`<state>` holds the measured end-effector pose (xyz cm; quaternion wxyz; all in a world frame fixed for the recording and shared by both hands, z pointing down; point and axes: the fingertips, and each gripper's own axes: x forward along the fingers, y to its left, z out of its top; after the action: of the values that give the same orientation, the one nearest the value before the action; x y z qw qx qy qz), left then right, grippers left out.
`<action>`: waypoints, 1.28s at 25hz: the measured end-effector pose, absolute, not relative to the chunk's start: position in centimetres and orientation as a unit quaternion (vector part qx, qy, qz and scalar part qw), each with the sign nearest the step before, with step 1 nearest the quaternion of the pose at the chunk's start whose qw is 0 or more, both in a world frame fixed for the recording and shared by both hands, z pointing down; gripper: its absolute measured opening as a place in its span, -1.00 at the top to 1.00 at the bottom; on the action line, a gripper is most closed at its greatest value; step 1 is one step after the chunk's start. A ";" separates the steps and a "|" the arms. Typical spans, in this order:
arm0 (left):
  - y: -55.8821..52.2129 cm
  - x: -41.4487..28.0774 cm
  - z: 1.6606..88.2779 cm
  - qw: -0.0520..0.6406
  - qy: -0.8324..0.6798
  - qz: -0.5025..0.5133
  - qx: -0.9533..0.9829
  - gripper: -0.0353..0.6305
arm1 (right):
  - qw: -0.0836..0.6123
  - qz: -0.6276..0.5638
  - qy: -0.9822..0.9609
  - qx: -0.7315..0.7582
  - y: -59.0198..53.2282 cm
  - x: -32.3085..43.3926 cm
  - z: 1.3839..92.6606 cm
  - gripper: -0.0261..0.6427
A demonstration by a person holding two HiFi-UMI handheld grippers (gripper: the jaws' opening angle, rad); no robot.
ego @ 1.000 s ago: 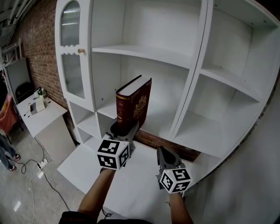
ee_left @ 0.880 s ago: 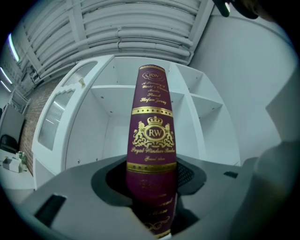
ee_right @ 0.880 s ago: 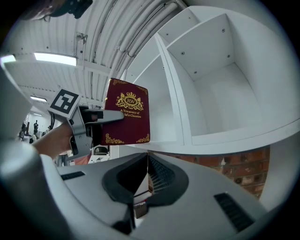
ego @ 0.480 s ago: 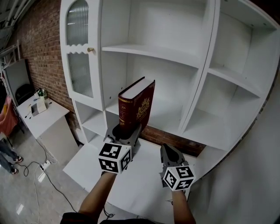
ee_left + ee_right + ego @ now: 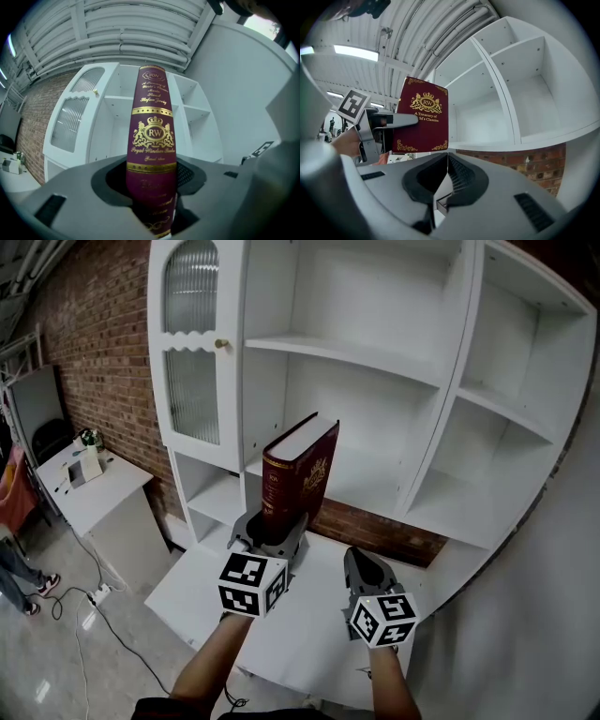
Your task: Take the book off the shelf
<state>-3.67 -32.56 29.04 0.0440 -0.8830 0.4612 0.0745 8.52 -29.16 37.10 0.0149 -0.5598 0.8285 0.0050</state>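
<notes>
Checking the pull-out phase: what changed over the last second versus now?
The left tongs have drawn the dark red hardback book a little further out from the white shelf unit; the right tongs came along beside them. Unchanged: left tongs clamped on the book's lower spine, book upright, right tongs shut and empty.

The book (image 5: 302,472) shows deep maroon with gold crest and bands; the shelf (image 5: 356,354) is white, the brick wall (image 5: 94,343) reddish-brown.

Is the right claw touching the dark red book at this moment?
Apart. In the head view, the white surface shows between the right claw and the book. Only the left claw clamps the book, at its lower end.
</notes>
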 end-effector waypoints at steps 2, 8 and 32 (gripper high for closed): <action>-31.7 -4.2 29.1 0.046 0.457 0.073 -0.885 0.20 | 0.013 0.006 0.828 -0.561 -28.5 7.7 37.0 0.87; -29.1 -6.3 29.6 0.048 0.447 0.070 -0.890 0.20 | 0.014 0.016 0.825 -0.565 -26.5 5.4 36.1 0.87; -19.9 -11.4 34.9 0.006 0.404 0.056 -0.913 0.20 | 0.027 0.027 0.806 -0.591 -18.2 0.1 35.3 0.87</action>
<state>-11.42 -19.93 34.87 0.0056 -0.9130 0.4042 0.0561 0.09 -18.18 35.31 0.0273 -0.5910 0.8058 0.0266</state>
